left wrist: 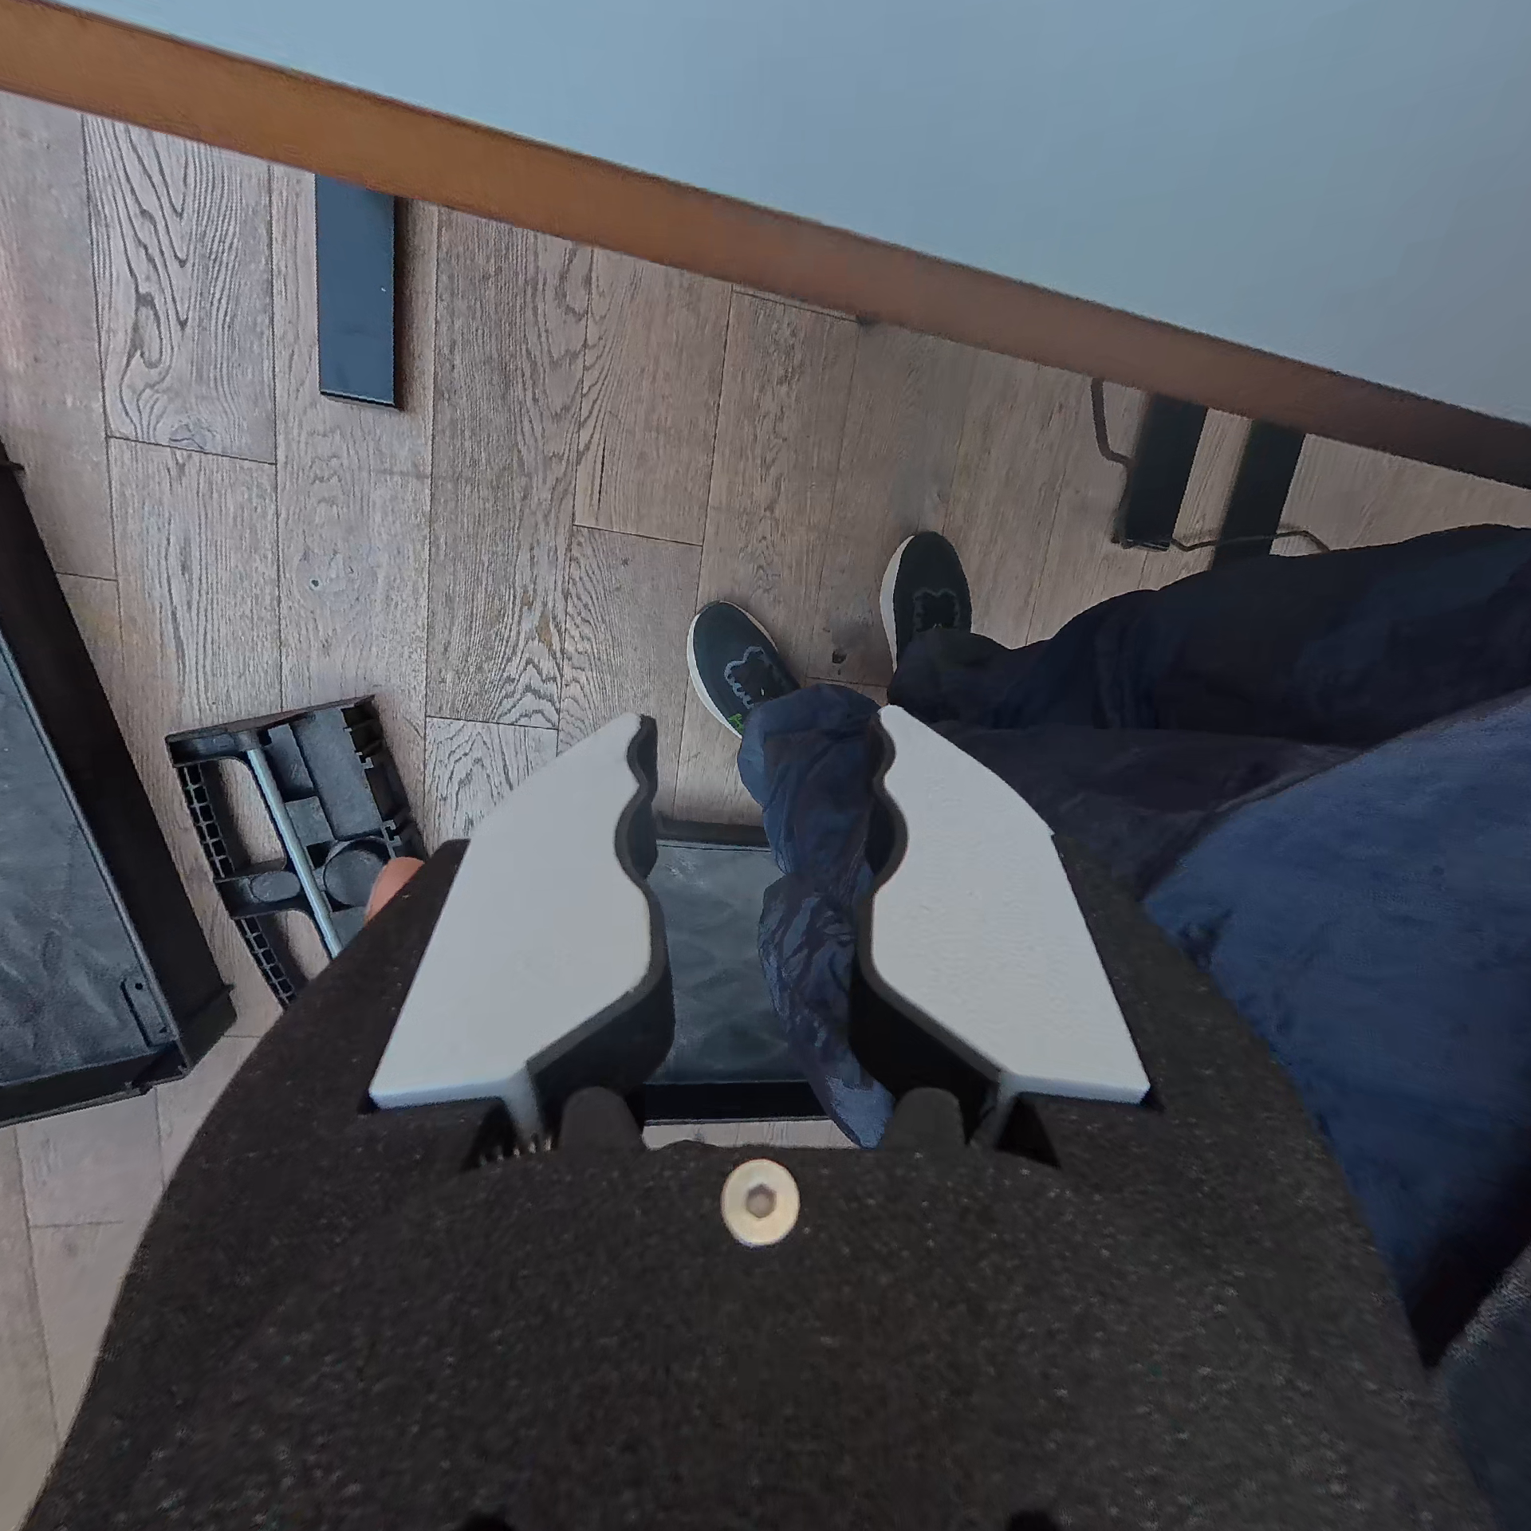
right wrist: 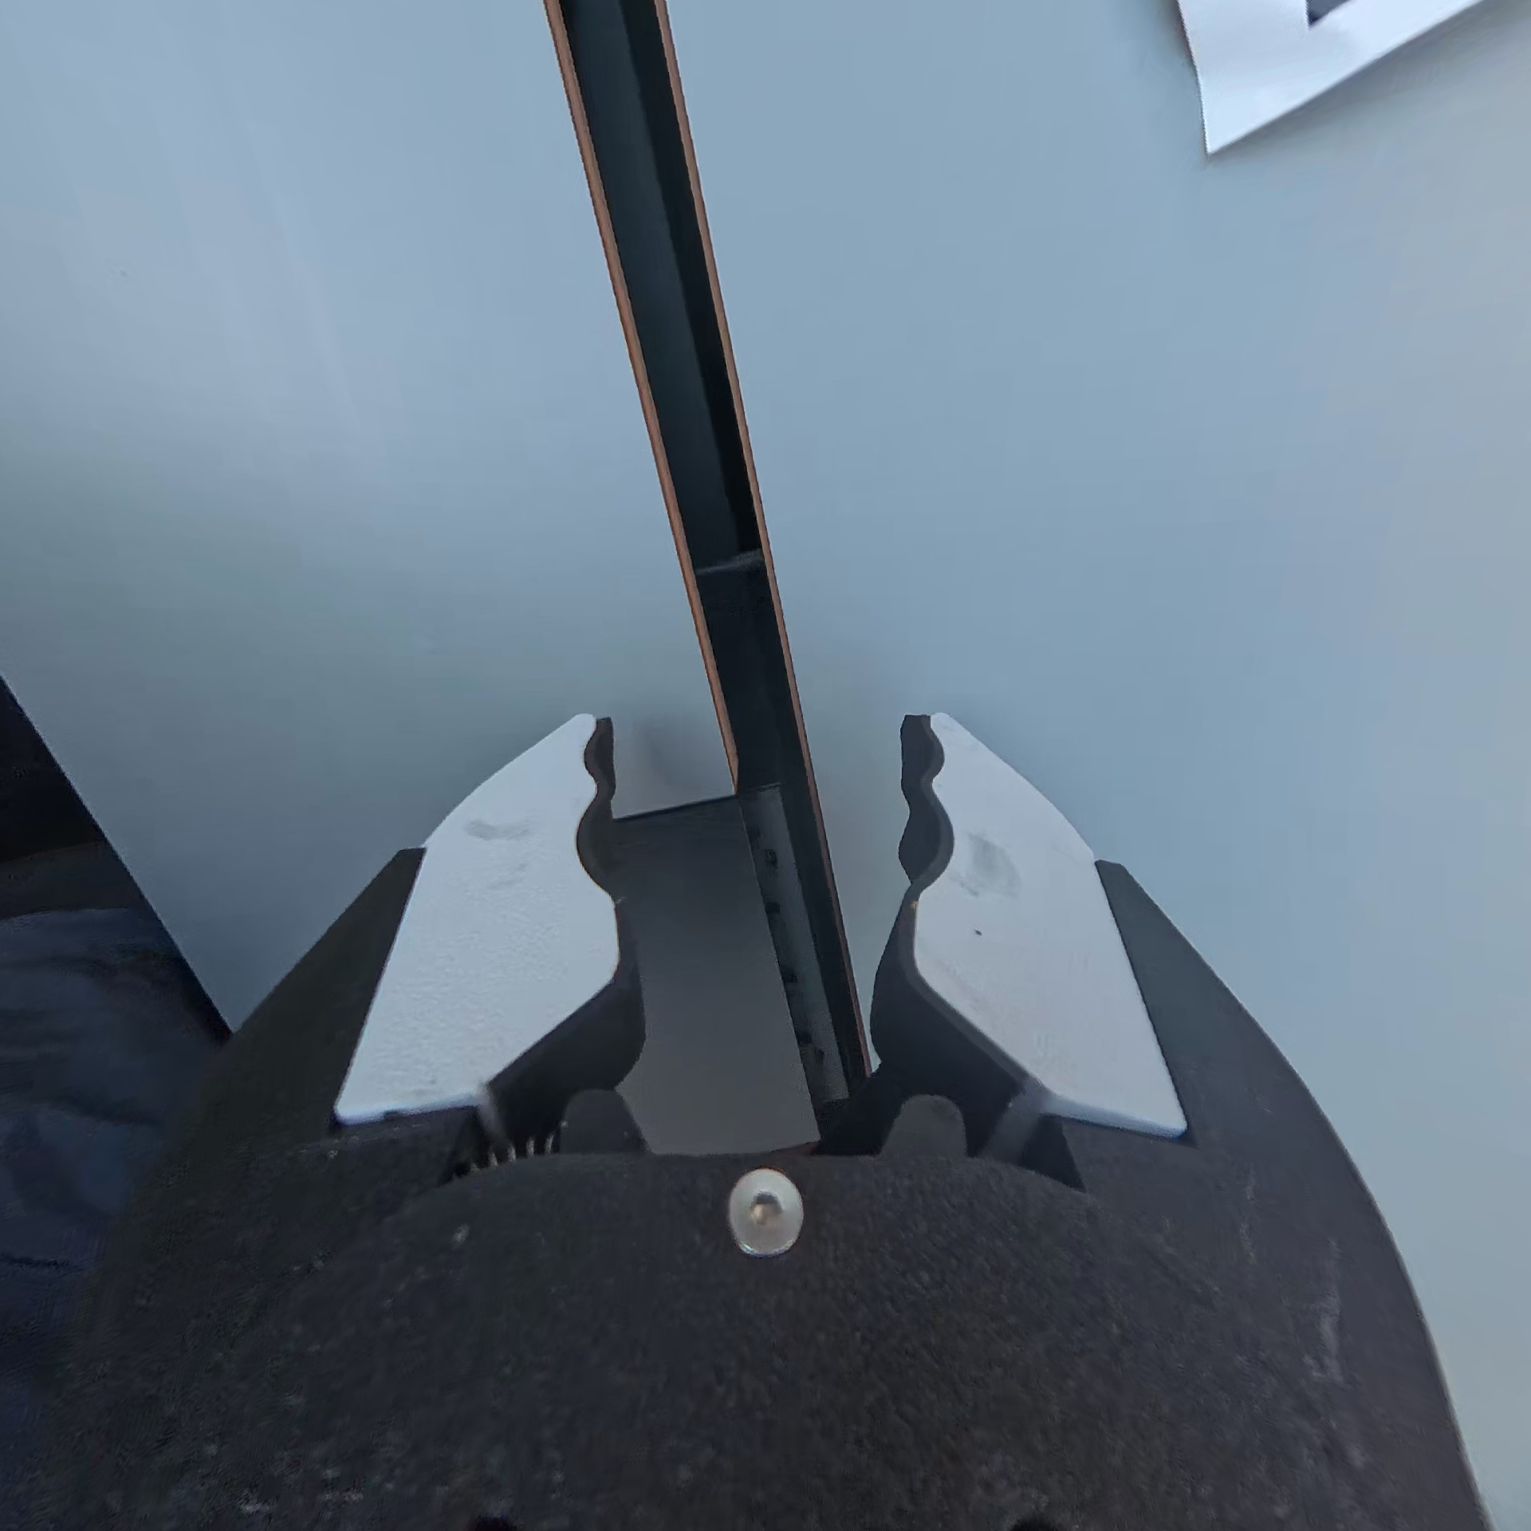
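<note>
My left gripper (left wrist: 764, 721) points down at a wooden floor (left wrist: 514, 464) beside a white table with a brown edge (left wrist: 746, 257). Its jaws stand apart. A twisted dark blue cloth (left wrist: 816, 878) runs between them along the right finger (left wrist: 978, 903); the left finger does not touch it. I cannot tell whether the cloth rests on the finger. My right gripper (right wrist: 755, 722) is open and empty over a narrow dark gap (right wrist: 704, 414) between two white tabletops (right wrist: 290, 373).
A person's two black shoes (left wrist: 741, 663) and dark blue trousers (left wrist: 1243, 663) are below. A black plastic part (left wrist: 282, 828), a dark framed panel (left wrist: 58, 911) and black table feet (left wrist: 356, 298) are on the floor. A white sheet (right wrist: 1325, 58) lies on the table at far right.
</note>
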Tool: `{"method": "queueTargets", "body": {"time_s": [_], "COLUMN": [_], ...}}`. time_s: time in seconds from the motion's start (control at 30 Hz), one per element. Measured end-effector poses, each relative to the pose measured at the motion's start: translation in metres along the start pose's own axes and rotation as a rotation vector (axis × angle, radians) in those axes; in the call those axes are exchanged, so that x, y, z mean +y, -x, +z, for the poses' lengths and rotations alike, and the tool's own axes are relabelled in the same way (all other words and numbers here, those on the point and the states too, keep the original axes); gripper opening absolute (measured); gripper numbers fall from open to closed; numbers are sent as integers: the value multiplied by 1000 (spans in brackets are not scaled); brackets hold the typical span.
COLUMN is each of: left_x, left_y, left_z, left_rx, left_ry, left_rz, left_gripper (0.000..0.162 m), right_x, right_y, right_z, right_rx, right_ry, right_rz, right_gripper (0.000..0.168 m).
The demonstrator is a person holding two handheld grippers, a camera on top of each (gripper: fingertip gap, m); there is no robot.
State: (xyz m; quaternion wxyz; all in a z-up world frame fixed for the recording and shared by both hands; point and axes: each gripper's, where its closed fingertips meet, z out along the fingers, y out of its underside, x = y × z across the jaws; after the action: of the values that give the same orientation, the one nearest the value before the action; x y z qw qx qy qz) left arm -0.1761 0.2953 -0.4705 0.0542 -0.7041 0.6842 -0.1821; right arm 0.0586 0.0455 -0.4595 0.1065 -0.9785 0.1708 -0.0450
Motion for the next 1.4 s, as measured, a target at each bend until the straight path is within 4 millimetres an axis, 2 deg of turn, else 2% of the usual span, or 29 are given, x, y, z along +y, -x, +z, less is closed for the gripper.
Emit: {"method": "queueTargets", "body": {"time_s": [0.07, 0.13, 0.3, 0.37, 0.47, 0.6, 0.7, 0.77, 0.93, 1.03, 1.2, 1.33, 1.4], "left_x": [-10, -24, -68, -85, -103, -117, -125, -133, -163, -173, -162, -137, -135], "left_y": [-3, -6, -17, -24, -36, -54, -69, -78, -109, -128, -144, -136, -138], "left_z": [1, 3, 8, 12, 19, 31, 39, 45, 57, 61, 69, 77, 76], "left_rx": [11, 23, 64, 86, 119, 153, 195, 215, 246, 247, 226, 165, 157], "left_ry": [-5, -13, -28, -18, 25, 106, 169, 192, 175, 150, 152, 233, 197], "left_rz": [38, 83, 230, 317, 500, 804, 969, 1016, 984, 967, 1026, 1064, 1084], "left_gripper": [49, 49, 49, 48, 48, 49, 49, 49, 49, 49, 49, 50, 51], "right_x": [21, 51, 153, 191, 237, 278, 298, 308, 324, 331, 337, 337, 335], "right_y": [-6, -10, -9, 0, 18, 47, 67, 78, 99, 106, 107, 102, 98], "right_z": [-6, -11, -27, -35, -47, -58, -63, -64, -68, -69, -73, -75, -75], "right_rx": [9, 11, 32, 36, 56, 75, 99, 116, 158, 168, 176, 169, 165], "right_ry": [-6, 3, 76, 95, 112, 105, 91, 77, 48, 46, 42, 46, 48], "right_rz": [42, 102, 272, 343, 440, 587, 695, 771, 925, 967, 996, 978, 959], "right_gripper": [66, 66, 65, 65, 64, 64, 63, 63, 62, 62, 62, 62, 62]}}
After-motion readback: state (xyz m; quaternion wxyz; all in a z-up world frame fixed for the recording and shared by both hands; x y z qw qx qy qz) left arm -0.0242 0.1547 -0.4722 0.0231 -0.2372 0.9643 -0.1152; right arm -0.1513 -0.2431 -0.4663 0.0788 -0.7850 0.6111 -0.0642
